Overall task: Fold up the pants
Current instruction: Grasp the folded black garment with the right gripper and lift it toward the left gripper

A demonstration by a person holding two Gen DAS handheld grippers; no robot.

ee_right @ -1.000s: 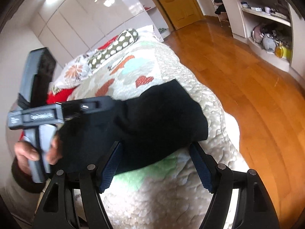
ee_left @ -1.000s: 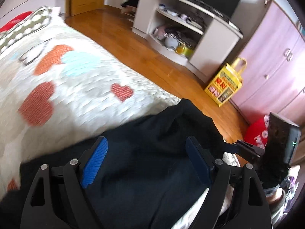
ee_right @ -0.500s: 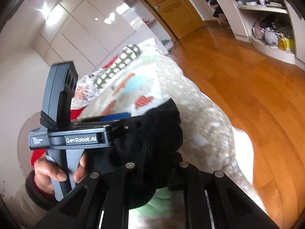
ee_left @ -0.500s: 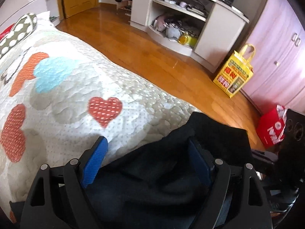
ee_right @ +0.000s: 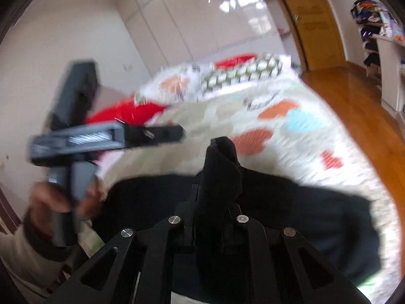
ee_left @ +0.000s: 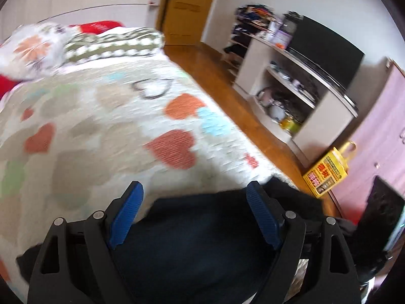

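Room: a bedroom; a bed under a quilt printed with hearts takes up most of both views, with wooden floor beside it.
Pants: the black pants lie bunched on the near end of the quilt, close under both cameras.
Right gripper: the right gripper is pinched tight on a fold of the black cloth, which stands up in a peak above its closed fingers.
Left gripper: the left gripper is spread wide, its blue pads either side of the dark cloth and pressing on nothing; seen from the right wrist, a hand carries it at the left.
Step in hand: it looks like one edge has been picked up to start a fold, with only one side gripped.
Next move: probably the left gripper needs to close on a matching edge, so that the cloth can be carried over level; lifting from one side risks a skewed fold.
Yellow bag: a yellow bag stands on the floor beyond the bed's corner; its contents are hidden.
Shelf unit: a white shelf unit holds small items, too blurred to name, and a dark screen on top.
Far end: pillows lie at the head of the bed, with a wooden door behind.
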